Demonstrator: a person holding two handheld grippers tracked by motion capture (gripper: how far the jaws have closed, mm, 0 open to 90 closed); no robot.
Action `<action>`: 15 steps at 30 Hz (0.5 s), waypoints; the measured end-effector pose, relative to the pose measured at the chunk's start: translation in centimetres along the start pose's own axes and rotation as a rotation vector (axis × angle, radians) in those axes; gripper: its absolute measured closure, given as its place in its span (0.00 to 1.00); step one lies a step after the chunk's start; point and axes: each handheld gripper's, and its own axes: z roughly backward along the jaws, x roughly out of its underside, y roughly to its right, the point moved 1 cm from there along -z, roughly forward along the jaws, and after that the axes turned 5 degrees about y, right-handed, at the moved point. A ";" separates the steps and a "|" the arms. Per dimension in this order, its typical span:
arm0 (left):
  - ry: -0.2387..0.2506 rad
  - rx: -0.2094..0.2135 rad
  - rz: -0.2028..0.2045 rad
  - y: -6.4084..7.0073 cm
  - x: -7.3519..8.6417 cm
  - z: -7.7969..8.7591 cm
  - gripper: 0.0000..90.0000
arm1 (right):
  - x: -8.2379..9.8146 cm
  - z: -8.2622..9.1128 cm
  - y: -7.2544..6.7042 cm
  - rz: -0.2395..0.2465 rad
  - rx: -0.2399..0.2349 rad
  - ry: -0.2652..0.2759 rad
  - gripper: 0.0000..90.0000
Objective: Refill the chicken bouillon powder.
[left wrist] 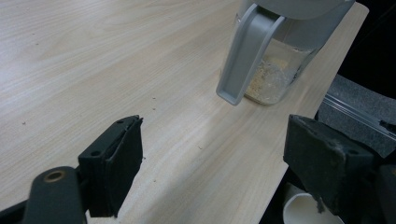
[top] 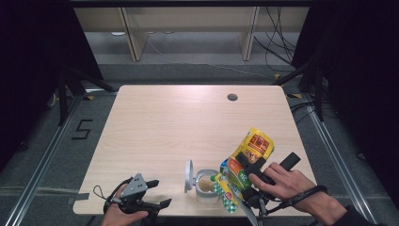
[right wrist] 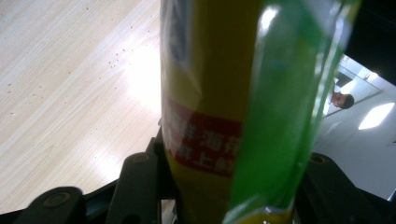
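A yellow and green snack bag (top: 254, 143) hangs tilted over the front right of the table, its lower end above a clear jar (top: 207, 186). My right gripper (top: 242, 169) is shut on the bag's middle; in the right gripper view the bag (right wrist: 210, 70) stands between my right gripper's (right wrist: 229, 186) jaws. The jar holds some beige crumbs, and its grey lid (top: 189, 175) stands flipped open on its left side. My left gripper (top: 160, 193) rests open near the front edge, left of the jar. Its jaws (left wrist: 215, 140) stand wide apart with nothing between them, facing the jar (left wrist: 280, 70) and lid (left wrist: 243, 56).
The light wooden table (top: 179, 122) has a round cable hole (top: 232, 97) at the back right. Metal rails run along the floor at both sides. A white round thing (left wrist: 303, 210) lies below the table's front edge.
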 end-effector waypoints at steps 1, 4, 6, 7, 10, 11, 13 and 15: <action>0.000 0.000 0.000 0.0 0.0 0.0 0.21 | 0.0 0.0 0.0 -0.001 -0.001 0.000 0.65; 0.002 -0.002 0.001 0.0 0.0 0.0 0.21 | 0.0 -0.1 0.0 0.001 0.001 0.004 0.65; 0.002 -0.003 0.000 0.0 0.0 0.0 0.21 | 0.0 -0.1 0.0 -0.002 0.001 0.004 0.65; 0.003 -0.002 0.001 0.0 0.0 0.0 0.21 | 0.0 -0.1 0.0 -0.002 0.001 0.005 0.65; 0.003 -0.003 0.001 0.0 0.0 0.0 0.21 | 0.1 0.0 0.0 -0.002 -0.003 -0.003 0.65; 0.003 -0.002 0.000 0.0 0.0 0.0 0.21 | 0.1 0.0 0.0 0.008 -0.001 -0.001 0.65; 0.002 -0.003 0.001 0.0 0.0 0.0 0.21 | 0.1 0.0 0.0 0.005 0.001 0.001 0.65; 0.003 -0.003 0.001 0.0 0.0 0.0 0.21 | 0.2 0.0 0.0 -0.008 0.000 -0.001 0.65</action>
